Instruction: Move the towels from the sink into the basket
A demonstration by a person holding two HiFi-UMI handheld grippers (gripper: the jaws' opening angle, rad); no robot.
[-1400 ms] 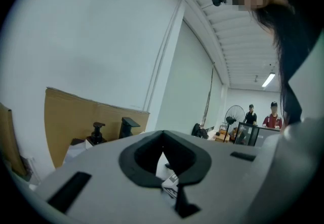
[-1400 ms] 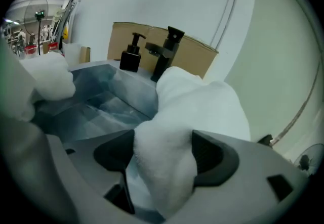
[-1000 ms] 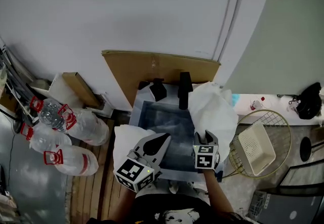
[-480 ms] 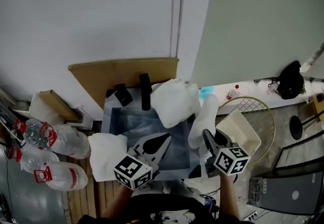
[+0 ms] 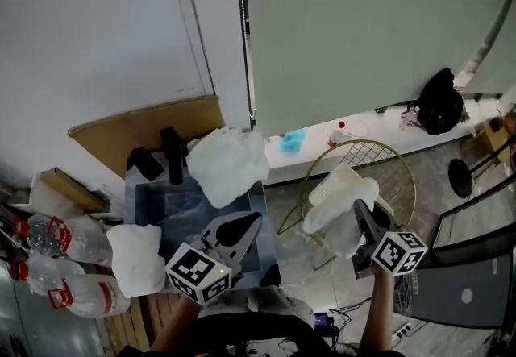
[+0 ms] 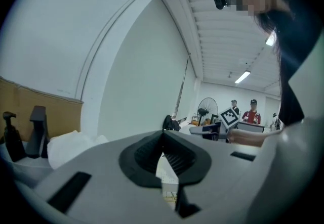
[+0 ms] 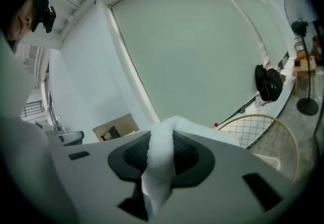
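Note:
In the head view my right gripper (image 5: 358,213) hangs over the gold wire basket (image 5: 321,167), with a white towel (image 5: 330,223) drooping from it. The right gripper view shows that towel (image 7: 158,177) pinched between the dark pads; the right gripper (image 7: 162,141) has its jaws closing on it. A cream plastic basket (image 5: 343,180) sits inside the wire one. Above the sink (image 5: 173,204) my left gripper (image 5: 240,228) is shut and empty, as the left gripper view (image 6: 162,136) also shows. One towel (image 5: 230,162) lies on the sink's back right corner, another (image 5: 137,257) at its left.
A black faucet (image 5: 171,154) and a dispenser (image 5: 145,163) stand at the sink's back, before a cardboard sheet (image 5: 145,126). Large water bottles (image 5: 60,238) lie at left. A black bag (image 5: 440,101) and a stand base (image 5: 459,178) are at right. People (image 6: 248,113) stand far off.
My right gripper has carried the white towel from the sink's right edge rightward to above the wire basket. The head view has swung right. The left gripper stays over the sink.

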